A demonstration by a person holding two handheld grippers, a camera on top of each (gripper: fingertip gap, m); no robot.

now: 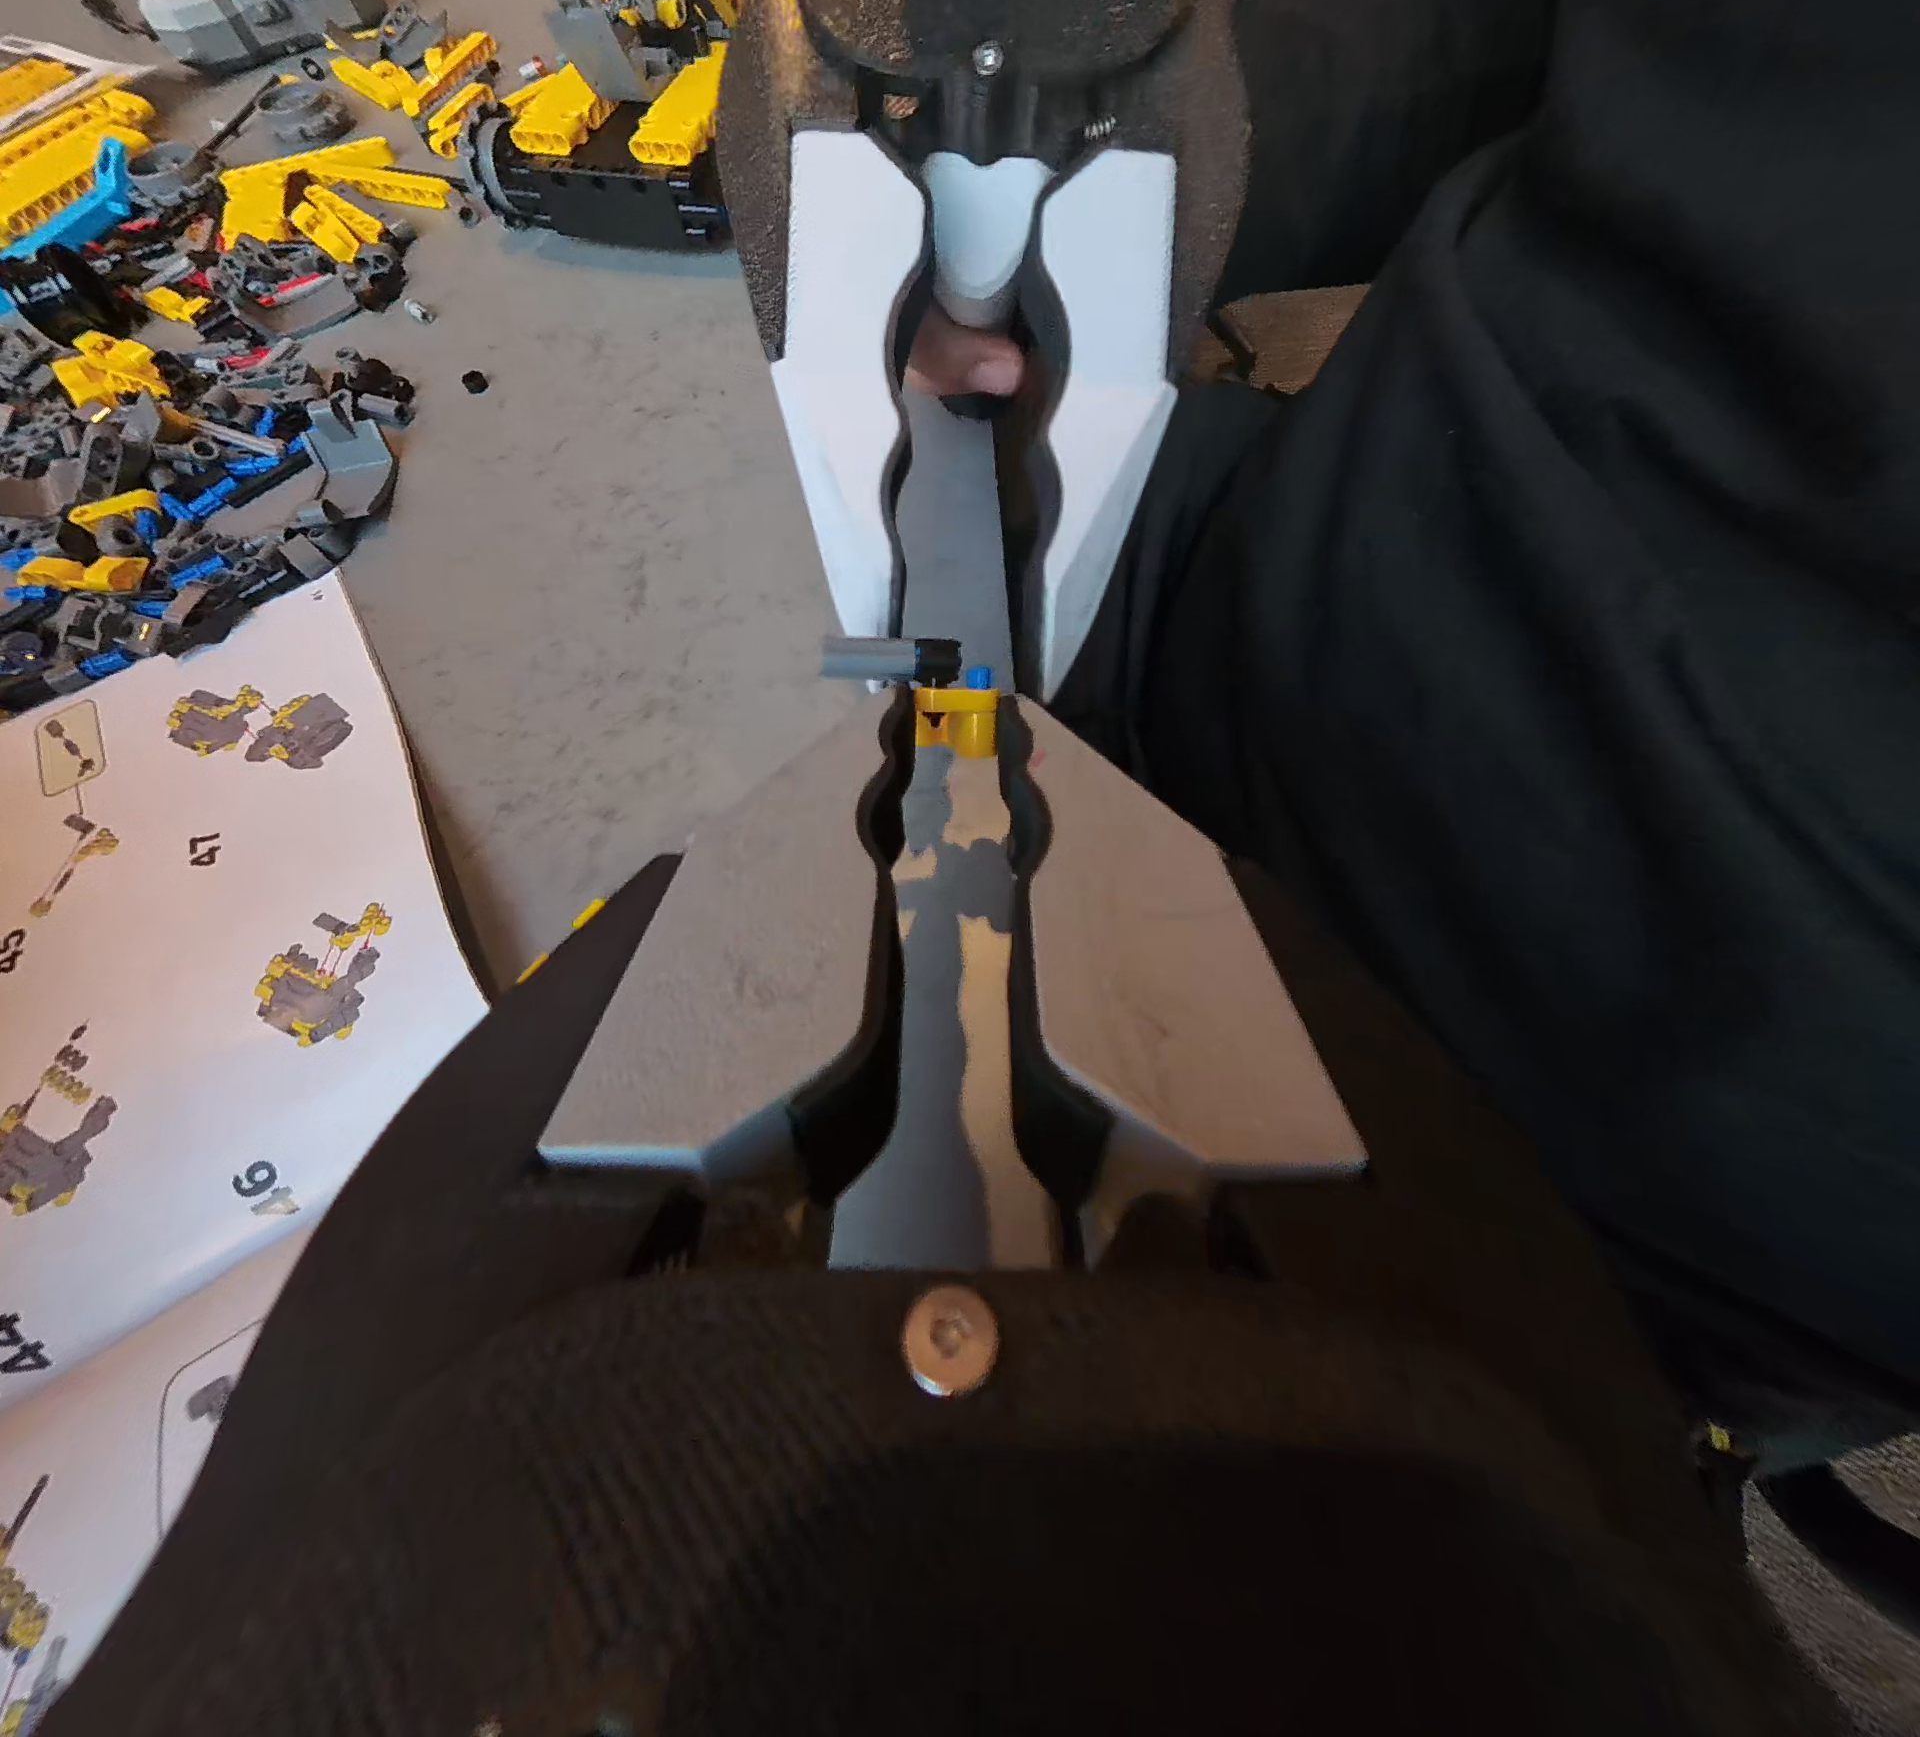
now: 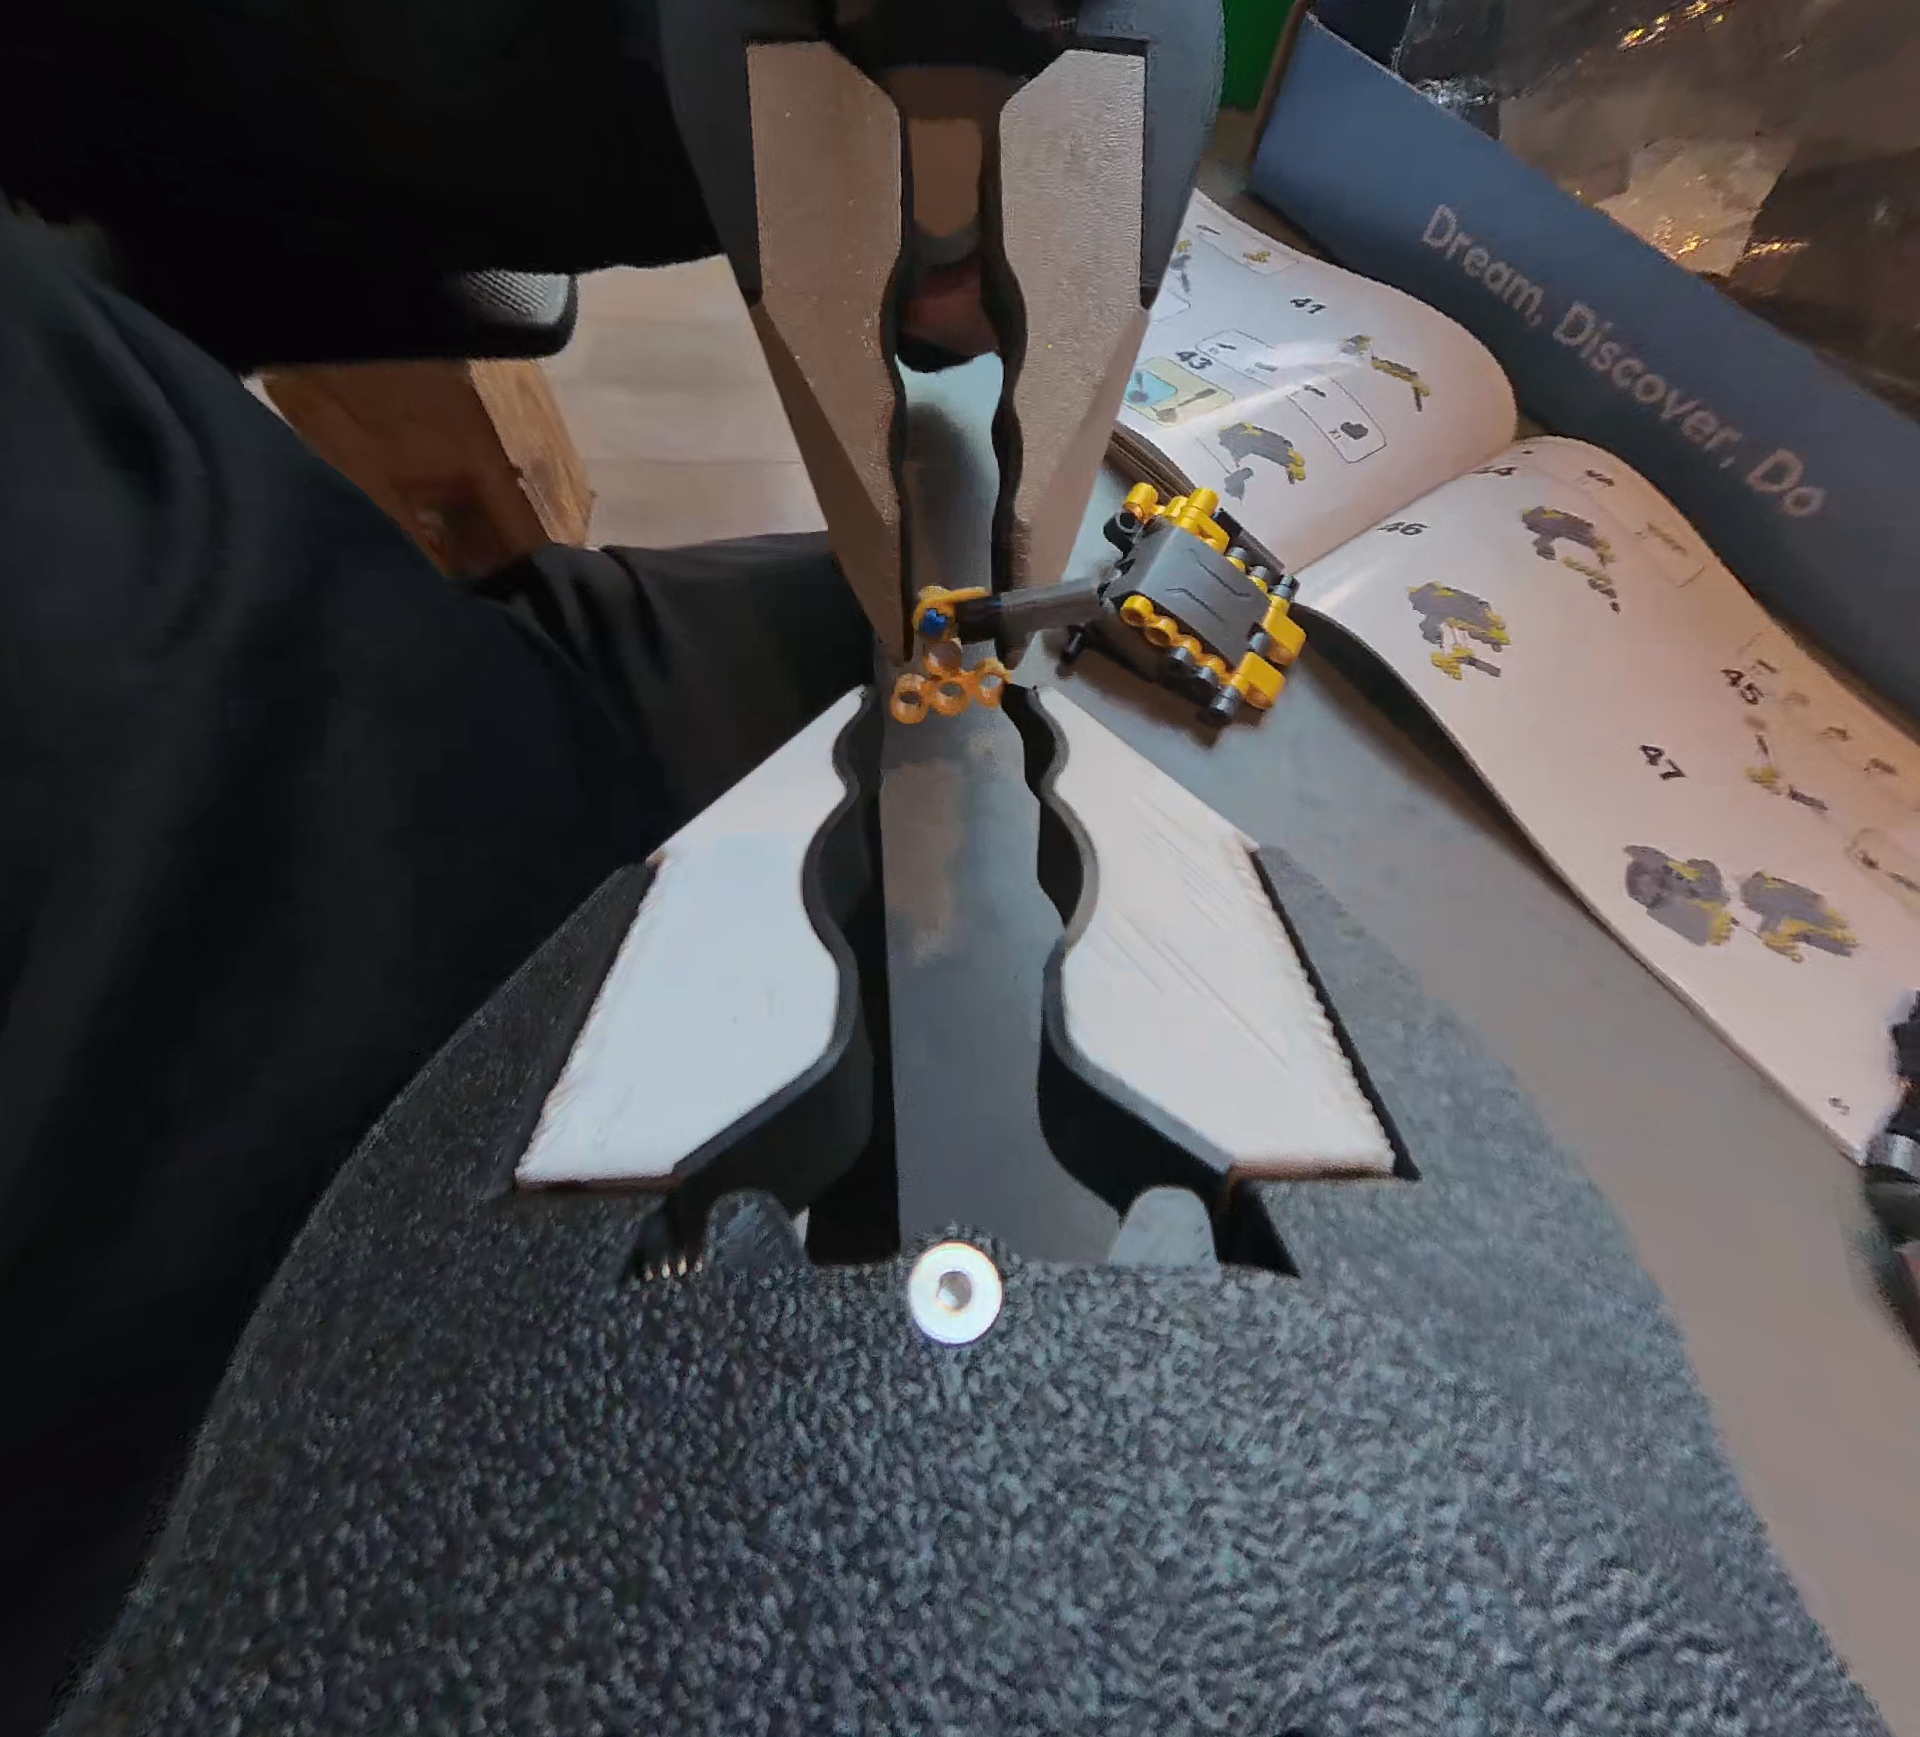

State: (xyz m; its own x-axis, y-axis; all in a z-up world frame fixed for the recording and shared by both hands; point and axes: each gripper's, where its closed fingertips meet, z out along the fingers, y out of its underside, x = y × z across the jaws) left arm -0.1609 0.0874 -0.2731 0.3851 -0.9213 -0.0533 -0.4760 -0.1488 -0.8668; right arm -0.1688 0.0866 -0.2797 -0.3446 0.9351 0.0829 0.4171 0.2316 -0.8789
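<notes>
My left gripper, with grey fingers, is shut on a small yellow holed piece above the grey table. A blue pin and a grey axle with a black end stick out of the piece. My right gripper, with white fingers, meets the left one tip to tip and pinches the same yellow piece from the opposite side. In the right wrist view the left gripper reaches in from above, and the axle points right. The right gripper also shows in the left wrist view.
A small grey-and-yellow sub-assembly lies on the table beside an open instruction booklet. A pile of loose parts and a part-built yellow-and-black model lie farther off. A dark blue box stands behind. A person's black clothing is close by. The tips of both grippers are at nearly the same place.
</notes>
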